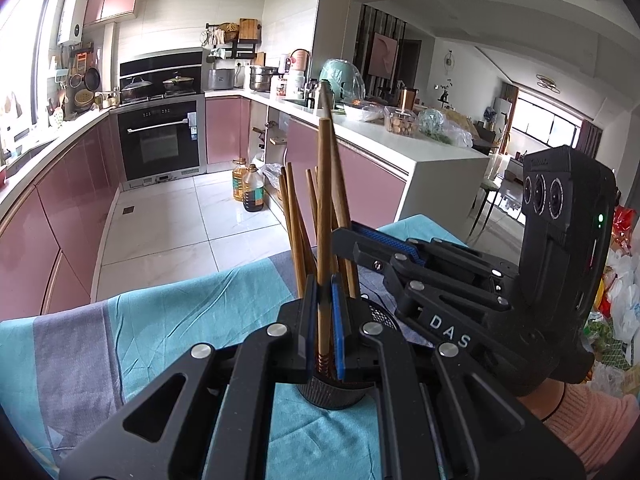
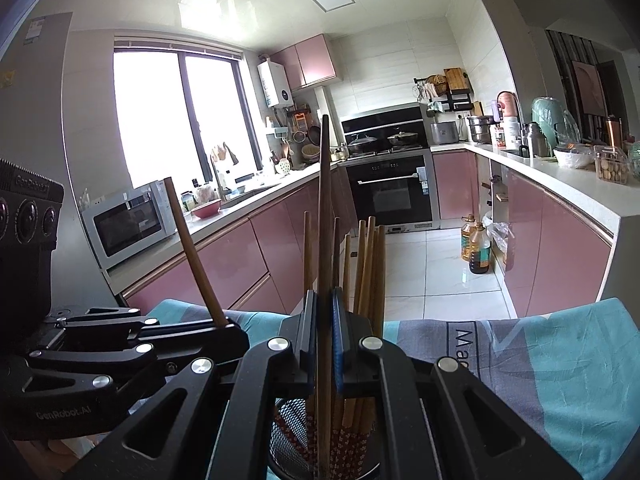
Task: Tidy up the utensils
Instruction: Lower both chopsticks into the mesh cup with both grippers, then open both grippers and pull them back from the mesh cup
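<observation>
Pink kitchen behind, teal cloth (image 1: 168, 312) underneath: the left gripper (image 1: 325, 328) is clenching one chopstick (image 1: 323, 240) above the mesh holder (image 2: 292, 436), and the right gripper (image 2: 325, 344) is clamping another chopstick (image 2: 324, 240) upright over the holder too, likely lining both up to drop in.

Two fisheye cameras ride the handheld grippers, each looking forward and slightly down along its own jaws, very close above a black mesh holder (image 2: 296, 432) of chopsticks on a cloth-covered bench (image 1: 168, 312). The left wrist view faces the oven (image 1: 162, 140) at centre left, with the right gripper (image 1: 362, 234) crossing its lower right. The right wrist view faces the window (image 2: 176, 120), the left gripper (image 2: 224, 326) at its lower left. Both share the holder, the oven and the pink cabinets.
</observation>
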